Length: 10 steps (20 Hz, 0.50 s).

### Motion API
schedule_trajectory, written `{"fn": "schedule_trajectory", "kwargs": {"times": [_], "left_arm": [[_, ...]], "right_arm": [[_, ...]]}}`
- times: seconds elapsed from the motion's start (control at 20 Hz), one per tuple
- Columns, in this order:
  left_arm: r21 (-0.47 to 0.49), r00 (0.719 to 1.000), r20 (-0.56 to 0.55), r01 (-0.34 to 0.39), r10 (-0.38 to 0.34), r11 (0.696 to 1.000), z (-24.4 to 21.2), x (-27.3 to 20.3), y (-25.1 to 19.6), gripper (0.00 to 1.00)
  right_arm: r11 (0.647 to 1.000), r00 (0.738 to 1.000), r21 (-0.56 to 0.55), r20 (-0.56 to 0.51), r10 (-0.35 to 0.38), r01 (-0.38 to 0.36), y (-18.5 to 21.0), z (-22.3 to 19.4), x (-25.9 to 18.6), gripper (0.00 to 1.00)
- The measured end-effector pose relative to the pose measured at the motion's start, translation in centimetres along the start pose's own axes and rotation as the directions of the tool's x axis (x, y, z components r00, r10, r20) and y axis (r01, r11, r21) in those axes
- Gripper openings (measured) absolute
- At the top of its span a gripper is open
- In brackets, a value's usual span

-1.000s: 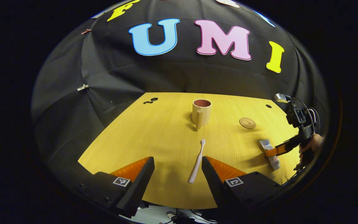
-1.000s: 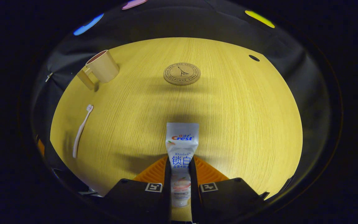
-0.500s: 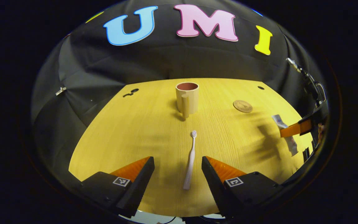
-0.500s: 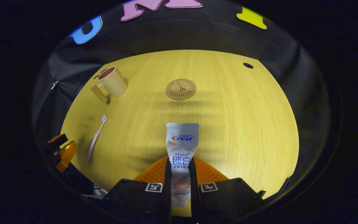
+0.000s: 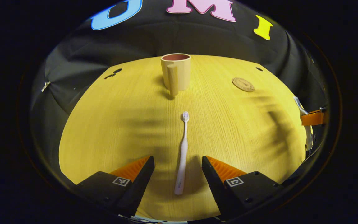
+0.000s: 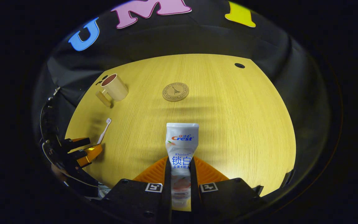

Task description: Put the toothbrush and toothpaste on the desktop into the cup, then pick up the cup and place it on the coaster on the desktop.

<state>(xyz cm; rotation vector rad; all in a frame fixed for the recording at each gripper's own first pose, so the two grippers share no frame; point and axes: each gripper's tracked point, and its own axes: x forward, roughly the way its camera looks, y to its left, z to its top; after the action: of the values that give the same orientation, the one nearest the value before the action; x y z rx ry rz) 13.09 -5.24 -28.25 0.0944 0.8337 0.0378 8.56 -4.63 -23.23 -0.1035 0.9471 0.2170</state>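
Observation:
A pale pink toothbrush [image 5: 182,152] lies flat on the yellow desktop [image 5: 120,124], its handle end between the open fingers of my left gripper [image 5: 178,166], head pointing at the cup. The beige cup [image 5: 176,74] stands upright beyond it, handle toward me. My right gripper [image 6: 180,169] is shut on a white toothpaste tube [image 6: 181,146] held above the desktop. A round cork coaster [image 6: 175,91] lies ahead of the tube. The cup [image 6: 113,88] sits far left in the right gripper view, with the toothbrush [image 6: 104,133] and the left gripper [image 6: 84,151] below it.
Small dark holes mark the desktop at the back left [image 5: 113,74] and back right [image 6: 239,65]. The black cloth wall closes the far side. In the left gripper view the right gripper [image 5: 312,118] holds the tube at the right edge.
My left gripper moved forward and lower, so the toothbrush handle now lies between its fingers. My right gripper lifted the toothpaste off the desktop and pulled back.

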Motion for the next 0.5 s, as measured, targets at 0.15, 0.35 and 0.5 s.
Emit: {"fn": "schedule_trajectory", "kwargs": {"times": [0.15,0.35,0.5], "left_arm": [[0.004,1.000,-0.028,-0.003,0.003,1.000,-0.2,0.5,0.0,0.96],[-0.030,0.998,-0.068,0.014,-0.016,0.999,0.0,1.1,-0.3,0.89],[-0.015,0.993,-0.115,0.029,-0.030,0.999,-0.1,1.4,-0.6,0.86]], "right_arm": [[0.999,1.000,0.029,-0.006,0.015,-0.015,0.1,-0.2,0.1,0.29],[0.999,0.999,0.019,0.002,0.034,-0.034,0.2,-0.1,-0.2,0.29],[0.998,0.999,0.032,0.005,0.053,-0.053,0.5,0.2,-0.4,0.29]]}}
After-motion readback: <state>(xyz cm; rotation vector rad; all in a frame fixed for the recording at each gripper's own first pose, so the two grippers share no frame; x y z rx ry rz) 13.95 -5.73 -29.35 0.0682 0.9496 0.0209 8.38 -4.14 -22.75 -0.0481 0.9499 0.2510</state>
